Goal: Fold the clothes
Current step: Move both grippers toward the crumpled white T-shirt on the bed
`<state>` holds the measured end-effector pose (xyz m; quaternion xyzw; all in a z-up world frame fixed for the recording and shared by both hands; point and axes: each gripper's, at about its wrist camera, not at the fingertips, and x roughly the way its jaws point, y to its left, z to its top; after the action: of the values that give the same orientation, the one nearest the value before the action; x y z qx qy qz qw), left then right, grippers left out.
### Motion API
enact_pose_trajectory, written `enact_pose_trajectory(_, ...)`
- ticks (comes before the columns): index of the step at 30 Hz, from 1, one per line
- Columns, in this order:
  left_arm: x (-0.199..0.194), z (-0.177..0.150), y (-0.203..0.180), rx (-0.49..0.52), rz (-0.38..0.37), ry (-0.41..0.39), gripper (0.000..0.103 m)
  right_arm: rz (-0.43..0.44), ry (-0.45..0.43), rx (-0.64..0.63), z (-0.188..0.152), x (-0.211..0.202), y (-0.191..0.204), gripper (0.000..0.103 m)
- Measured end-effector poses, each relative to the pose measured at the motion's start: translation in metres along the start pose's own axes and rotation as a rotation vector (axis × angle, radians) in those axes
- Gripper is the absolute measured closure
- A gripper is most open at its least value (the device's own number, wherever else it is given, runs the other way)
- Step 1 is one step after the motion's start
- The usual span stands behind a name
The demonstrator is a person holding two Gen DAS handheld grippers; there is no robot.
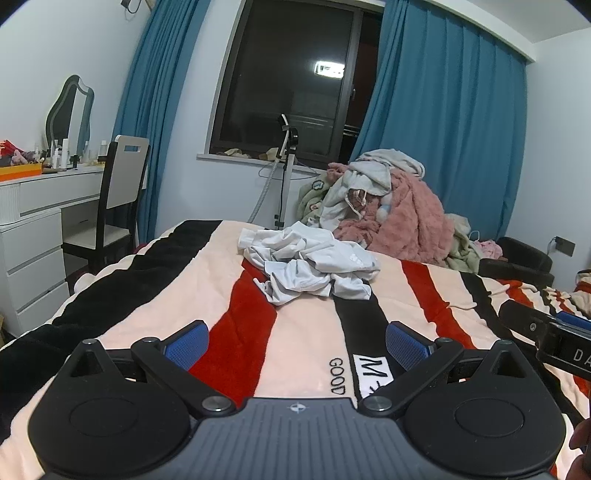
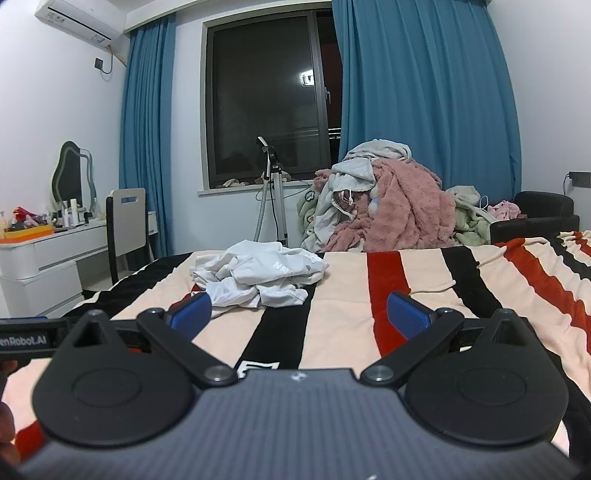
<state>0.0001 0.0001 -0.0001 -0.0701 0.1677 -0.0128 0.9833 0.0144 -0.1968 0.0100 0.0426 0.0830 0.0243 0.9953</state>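
Both grippers, left and right, are spread wide over bare blanket, near the crumpled white clothes.

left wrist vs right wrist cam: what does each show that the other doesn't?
Left wrist only: the blanket's "GOOD" lettering and the open right claw poking in at the right edge.
Right wrist only: the wall air conditioner at top left.
Both: the crumpled white garment on the striped blanket, the clothes pile behind it, the dark window, and the open left claw.
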Motion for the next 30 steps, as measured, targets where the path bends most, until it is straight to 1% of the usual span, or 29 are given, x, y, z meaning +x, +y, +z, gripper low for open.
enact_pose_trajectory(5,0.0007,-0.0001,0.0007,0.001,0.003,0.002,0.000,-0.010,-0.013,-0.004,0.0037,-0.0024,-0.0026,0.000)
enact_pose_trajectory(8,0.0020,-0.0016,-0.0016,0.003,0.007,0.001,0.000,-0.012,-0.014,-0.009,-0.0017,0.0003,0.0011,0.000)
enact_pose_trajectory(12,-0.0042,-0.0016,-0.0076,-0.002,0.004,0.000,0.000,-0.011,-0.010,-0.005,-0.0030,0.0007,-0.0008,0.000)
enact_pose_trajectory(17,0.0008,0.0009,-0.0069,0.005,0.002,-0.005,0.000,-0.011,-0.007,-0.003,-0.0037,0.0009,-0.0010,0.000)
enact_pose_trajectory(25,-0.0050,-0.0004,-0.0081,0.016,-0.013,-0.017,0.000,-0.020,0.002,0.003,-0.0028,0.0013,-0.0018,0.000)
enact_pose_trajectory(30,-0.0010,0.0001,-0.0033,-0.008,-0.022,0.001,0.000,-0.025,0.014,0.002,-0.0034,0.0037,-0.0015,0.000)
